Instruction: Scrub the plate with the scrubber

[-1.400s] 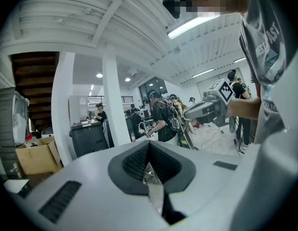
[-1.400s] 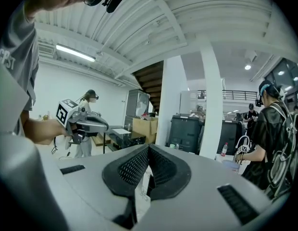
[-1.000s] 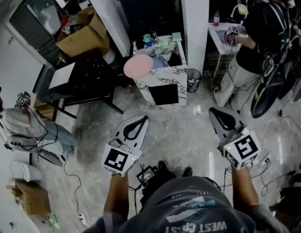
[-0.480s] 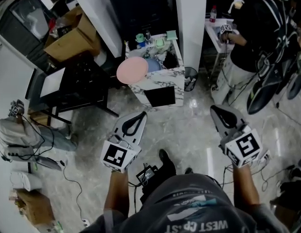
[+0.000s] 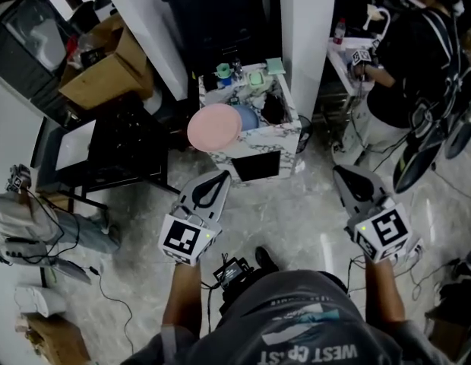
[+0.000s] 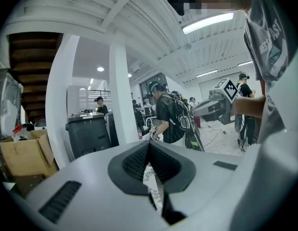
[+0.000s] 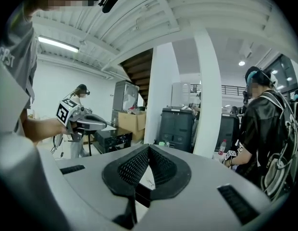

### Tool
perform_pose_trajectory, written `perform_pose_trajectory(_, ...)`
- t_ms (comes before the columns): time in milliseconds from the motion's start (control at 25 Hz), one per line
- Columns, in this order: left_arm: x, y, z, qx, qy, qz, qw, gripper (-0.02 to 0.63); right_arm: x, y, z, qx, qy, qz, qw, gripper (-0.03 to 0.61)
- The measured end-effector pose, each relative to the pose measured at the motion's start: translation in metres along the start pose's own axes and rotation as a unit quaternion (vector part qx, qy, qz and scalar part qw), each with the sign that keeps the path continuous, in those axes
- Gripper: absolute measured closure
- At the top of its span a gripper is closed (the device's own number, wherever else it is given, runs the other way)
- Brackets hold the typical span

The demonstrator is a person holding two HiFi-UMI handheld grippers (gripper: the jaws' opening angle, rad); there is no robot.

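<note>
A cardboard box (image 5: 106, 63) sat far left by a dark frame, and a seated person was at the left edge. The left tongs (image 5: 220, 178) were clenched with nothing between them; the left gripper view showed the ribbed pads meeting tip to tip. They were held over the floor, well short of the table (image 5: 258, 141). The pink plate (image 5: 213, 125) lay flat at that marble-patterned table's near left corner, its rim seeming to reach past the edge, with a blue dish (image 5: 248, 117) touching it on the right. Small green items crowded the far end of the table, and a pale green pad (image 5: 275, 65) there might have been the scrubber, though that could not be told for sure. The right tongs (image 5: 339, 172) were likewise clamped on nothing, over the floor to the right of the table. Another person (image 5: 406, 67) stood at far right by a second stand. The plate looked stiff, smooth and probably light, likely slippery under the pads and perhaps breakable, so a pinch on the overhanging rim seemed the surest hold. A scrubber would likely be soft and give when squeezed.
</note>
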State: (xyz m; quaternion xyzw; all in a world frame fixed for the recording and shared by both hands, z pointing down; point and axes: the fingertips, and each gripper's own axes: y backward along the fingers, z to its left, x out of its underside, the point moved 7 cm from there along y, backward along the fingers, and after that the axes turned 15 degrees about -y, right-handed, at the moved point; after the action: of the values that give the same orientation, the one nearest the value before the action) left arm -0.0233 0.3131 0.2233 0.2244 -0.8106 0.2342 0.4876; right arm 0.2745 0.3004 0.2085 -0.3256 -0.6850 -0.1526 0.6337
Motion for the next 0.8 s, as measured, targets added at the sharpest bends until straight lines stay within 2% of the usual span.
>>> perform_pose_trajectory(200,0.024,0.0,0.041,0.0,0.007,0.003,1.0,0.617,-0.013,-0.037,0.008,0.015,0.006,0.001,1.0,0.549)
perform_pose_trajectory(400,0.047,-0.003,0.066,-0.005,0.012,0.001,0.9999,0.617,-0.017,-0.066,0.014,0.012,0.011,0.009,1.0,0.549)
perform_pose_trajectory(600,0.06,-0.018,0.083,-0.001,0.019,0.015,0.9997,0.617,-0.019,-0.095,0.0,0.013,0.006,0.02,1.0,0.549)
perform_pose_trajectory(800,0.07,-0.038,0.102,-0.018,0.019,0.025,0.9994,0.617,-0.022,-0.132,-0.024,-0.005,0.006,0.023,1.0,0.549)
